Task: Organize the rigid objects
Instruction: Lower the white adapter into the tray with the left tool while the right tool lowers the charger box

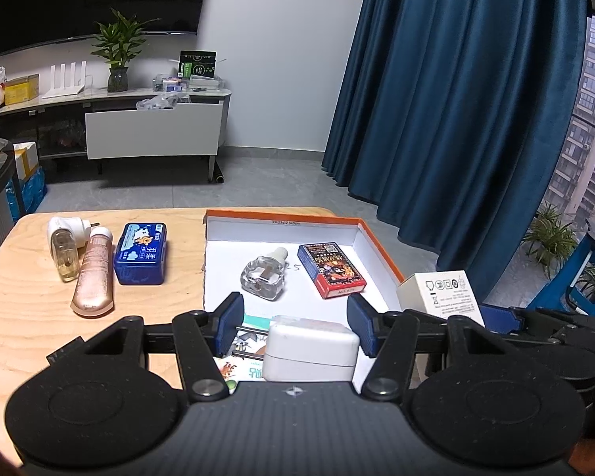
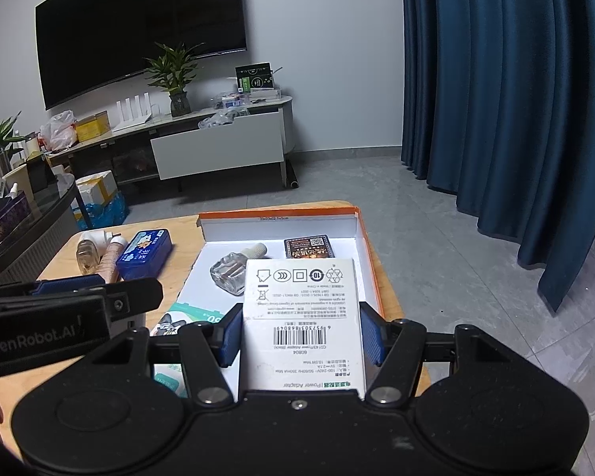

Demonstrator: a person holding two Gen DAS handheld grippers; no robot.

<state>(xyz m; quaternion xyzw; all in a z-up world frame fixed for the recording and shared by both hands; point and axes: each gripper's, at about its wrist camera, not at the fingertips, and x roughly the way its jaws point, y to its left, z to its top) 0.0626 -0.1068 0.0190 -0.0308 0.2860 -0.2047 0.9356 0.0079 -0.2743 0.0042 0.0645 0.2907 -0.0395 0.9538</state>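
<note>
While the white charger (image 1: 311,351) is being clamped in the left gripper (image 1: 297,327) over the orange-rimmed box's (image 1: 380,244) near edge, the power adapter carton (image 2: 301,317) is being gripped by the right gripper (image 2: 301,337); lowering and release inside the box are judged next.

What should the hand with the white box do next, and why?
Probably lower the white box, held in the right gripper, into the tray and let go: it hangs above the tray, where the bottle and cards already lie.
</note>
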